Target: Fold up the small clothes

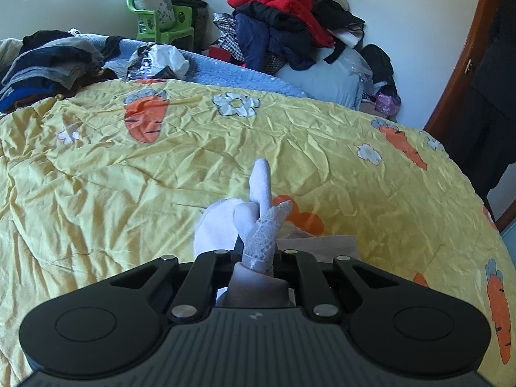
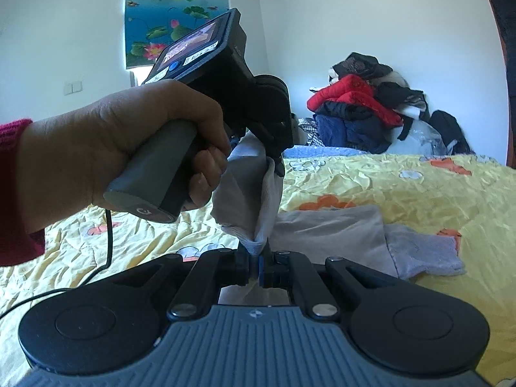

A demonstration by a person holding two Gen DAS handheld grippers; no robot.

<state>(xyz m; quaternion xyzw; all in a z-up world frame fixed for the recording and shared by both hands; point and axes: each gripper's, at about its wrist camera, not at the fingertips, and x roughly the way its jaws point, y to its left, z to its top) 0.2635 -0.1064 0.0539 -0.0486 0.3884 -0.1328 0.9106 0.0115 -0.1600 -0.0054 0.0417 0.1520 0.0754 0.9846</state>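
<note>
My left gripper (image 1: 256, 251) is shut on a white sock with a lace cuff (image 1: 262, 225), whose folds bunch up in front of the jaws above the yellow bedspread (image 1: 129, 177). In the right wrist view my right gripper (image 2: 258, 258) is shut on the ribbed edge of the same pale sock (image 2: 248, 200), which hangs stretched between it and the left gripper (image 2: 275, 161), held in a hand above. A grey garment (image 2: 335, 235) and a pale blue-grey sock (image 2: 422, 254) lie flat on the bedspread to the right.
A pile of dark folded clothes (image 1: 48, 61) lies at the far left of the bed. A heap of red and dark clothes (image 1: 287, 22) sits at the far end by the wall. A green plastic chair (image 1: 161, 22) stands behind. A door (image 1: 467, 64) is at right.
</note>
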